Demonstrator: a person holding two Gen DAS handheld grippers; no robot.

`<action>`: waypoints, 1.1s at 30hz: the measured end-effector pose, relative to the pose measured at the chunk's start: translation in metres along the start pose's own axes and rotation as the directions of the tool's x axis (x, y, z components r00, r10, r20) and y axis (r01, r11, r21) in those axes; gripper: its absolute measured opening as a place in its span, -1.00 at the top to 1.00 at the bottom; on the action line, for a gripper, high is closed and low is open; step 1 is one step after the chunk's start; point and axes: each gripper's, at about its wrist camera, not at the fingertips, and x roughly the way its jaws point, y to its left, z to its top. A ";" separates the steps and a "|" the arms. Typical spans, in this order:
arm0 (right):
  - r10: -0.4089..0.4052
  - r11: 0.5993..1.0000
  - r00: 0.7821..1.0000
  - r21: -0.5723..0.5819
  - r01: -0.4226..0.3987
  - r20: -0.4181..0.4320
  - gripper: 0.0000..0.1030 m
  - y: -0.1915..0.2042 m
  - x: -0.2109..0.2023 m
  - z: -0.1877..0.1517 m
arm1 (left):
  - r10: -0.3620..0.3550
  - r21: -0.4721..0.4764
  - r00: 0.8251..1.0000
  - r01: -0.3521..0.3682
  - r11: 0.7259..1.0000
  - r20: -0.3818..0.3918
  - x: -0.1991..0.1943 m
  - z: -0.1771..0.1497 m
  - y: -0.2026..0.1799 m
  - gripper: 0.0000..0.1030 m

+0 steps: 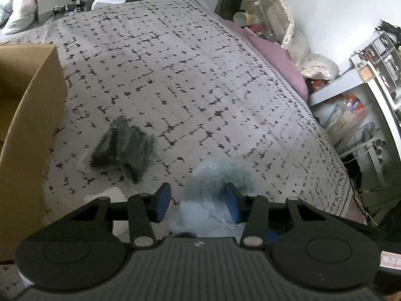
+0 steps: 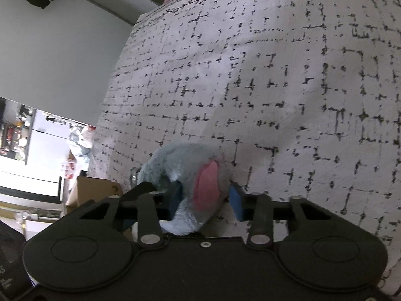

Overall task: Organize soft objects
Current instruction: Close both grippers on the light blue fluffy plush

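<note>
A light blue fluffy plush [image 1: 213,175] lies on the patterned bedspread [image 1: 188,75], between the blue pads of my left gripper [image 1: 196,202]. The right pad is sunk into its fur and the left pad meets the fur's edge. A dark grey fuzzy soft item [image 1: 122,148] lies to the left, apart from the gripper. In the right wrist view a grey-blue plush with a pink ear [image 2: 190,173] sits between the pads of my right gripper [image 2: 205,200], which is shut on it. I cannot tell whether the two views show the same plush.
An open cardboard box [image 1: 30,115] stands on the bed at the left, close to the dark item. A purple pillow [image 1: 278,60] and bottles lie at the bed's far right edge. Another cardboard box [image 2: 97,188] shows beyond the bed's edge [image 2: 107,105], with shelves behind.
</note>
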 end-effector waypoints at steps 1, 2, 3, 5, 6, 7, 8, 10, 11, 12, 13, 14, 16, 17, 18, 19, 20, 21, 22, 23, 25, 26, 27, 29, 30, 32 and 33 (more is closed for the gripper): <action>0.014 1.000 1.000 0.003 -0.014 0.000 0.59 0.000 0.000 0.000 | 0.008 0.010 1.000 -0.008 1.000 -0.003 0.002 -0.001 -0.002 0.18; 0.013 1.000 1.000 0.000 -0.013 0.000 0.61 0.000 0.001 0.000 | 0.009 0.007 1.000 -0.009 1.000 -0.014 0.005 -0.002 -0.002 0.40; 0.004 1.000 1.000 -0.008 -0.004 0.007 0.64 0.001 0.000 -0.001 | -0.011 -0.015 1.000 0.010 1.000 -0.025 0.008 -0.002 -0.001 0.50; 0.011 1.000 1.000 -0.016 -0.011 0.020 0.66 0.001 -0.003 -0.001 | -0.019 -0.030 1.000 0.018 0.999 -0.012 0.007 -0.003 -0.001 0.56; 0.013 1.000 0.999 -0.024 -0.012 0.033 0.67 0.002 -0.005 -0.002 | -0.016 -0.020 1.000 0.016 1.000 -0.004 0.005 -0.003 -0.003 0.59; 0.015 0.999 0.999 -0.031 -0.013 0.043 0.67 0.003 -0.008 -0.002 | -0.018 -0.016 1.000 0.018 1.000 0.003 0.003 -0.004 -0.005 0.60; 0.020 0.999 0.998 -0.034 -0.018 0.053 0.67 0.003 -0.011 -0.002 | -0.024 -0.009 1.000 0.024 1.000 0.009 0.000 -0.004 -0.007 0.60; 0.039 0.998 0.997 -0.044 -0.036 0.070 0.68 0.004 -0.017 -0.003 | -0.029 0.005 0.999 0.029 1.000 0.025 -0.007 -0.005 -0.011 0.60; 0.046 0.998 0.996 -0.052 -0.042 0.077 0.68 0.005 -0.019 -0.004 | -0.031 0.006 0.999 0.031 1.000 0.034 -0.011 -0.006 -0.011 0.60; 0.054 0.997 0.995 -0.066 -0.048 0.085 0.68 0.007 -0.022 -0.005 | -0.034 0.005 0.999 0.034 0.999 0.040 -0.014 -0.006 -0.012 0.60; 0.060 0.996 0.994 -0.076 -0.053 0.091 0.68 0.009 -0.024 -0.006 | -0.036 0.003 0.998 0.036 0.999 0.046 -0.018 -0.006 -0.012 0.60; 0.067 0.995 0.993 -0.084 -0.059 0.095 0.68 0.011 -0.026 -0.007 | -0.038 0.002 0.998 0.038 0.999 0.052 -0.021 -0.006 -0.012 0.60; 0.083 0.992 0.991 -0.099 -0.073 0.103 0.68 0.014 -0.030 -0.011 | -0.037 0.006 0.997 0.037 0.999 0.065 -0.028 -0.006 -0.012 0.60; 0.090 0.991 0.990 -0.109 -0.079 0.105 0.68 0.016 -0.032 -0.012 | -0.036 0.010 0.997 0.035 0.999 0.071 -0.031 -0.006 -0.012 0.60; 0.095 0.990 0.990 -0.115 -0.083 0.108 0.68 0.018 -0.034 -0.014 | -0.034 0.014 0.997 0.033 0.999 0.076 -0.034 -0.006 -0.013 0.60; 0.102 0.989 0.988 -0.122 -0.088 0.113 0.68 0.020 -0.036 -0.015 | -0.033 0.017 0.996 0.032 0.999 0.081 -0.038 -0.006 -0.013 0.60; 0.106 0.988 0.987 -0.128 -0.091 0.117 0.68 0.022 -0.038 -0.017 | -0.034 0.018 0.996 0.033 0.999 0.085 -0.041 -0.007 -0.012 0.60; 0.111 0.986 0.987 -0.136 -0.094 0.119 0.68 0.024 -0.039 -0.019 | -0.033 0.020 0.996 0.032 0.999 0.089 -0.044 -0.007 -0.012 0.60; 0.114 0.984 0.986 -0.147 -0.096 0.121 0.68 0.027 -0.040 -0.021 | -0.029 0.027 0.995 0.026 0.999 0.095 -0.047 -0.007 -0.012 0.60; 0.117 0.983 0.985 -0.157 -0.097 0.127 0.68 0.029 -0.042 -0.024 | -0.023 0.032 0.995 0.020 0.999 0.100 -0.051 -0.007 -0.012 0.60; 0.128 0.978 0.982 -0.180 -0.102 0.138 0.68 0.033 -0.045 -0.027 | -0.023 0.033 0.994 0.020 0.999 0.108 -0.057 -0.008 -0.011 0.60; 0.134 0.977 0.981 -0.185 -0.108 0.140 0.68 0.035 -0.046 -0.029 | -0.024 0.034 0.993 0.020 0.999 0.115 -0.060 -0.009 -0.010 0.60; 0.141 0.975 0.980 -0.189 -0.113 0.140 0.68 0.037 -0.047 -0.030 | -0.022 0.037 0.992 0.018 0.999 0.122 -0.063 -0.010 -0.009 0.61; 0.151 0.971 0.978 -0.206 -0.120 0.144 0.68 0.041 -0.048 -0.033 | -0.019 0.040 0.991 0.013 0.999 0.135 -0.070 -0.011 -0.007 0.61; 0.157 0.968 0.977 -0.218 -0.122 0.147 0.69 0.044 -0.050 -0.035 | -0.017 0.039 0.990 0.011 0.999 0.141 -0.073 -0.011 -0.006 0.61; 0.172 0.962 0.973 -0.237 -0.133 0.155 0.69 0.049 -0.052 -0.038 | -0.014 0.037 0.988 0.008 0.999 0.155 -0.080 -0.012 -0.003 0.62; 0.180 0.960 0.971 -0.243 -0.139 0.156 0.69 0.051 -0.053 -0.039 | -0.013 0.037 0.987 0.007 0.999 0.162 -0.083 -0.012 -0.003 0.62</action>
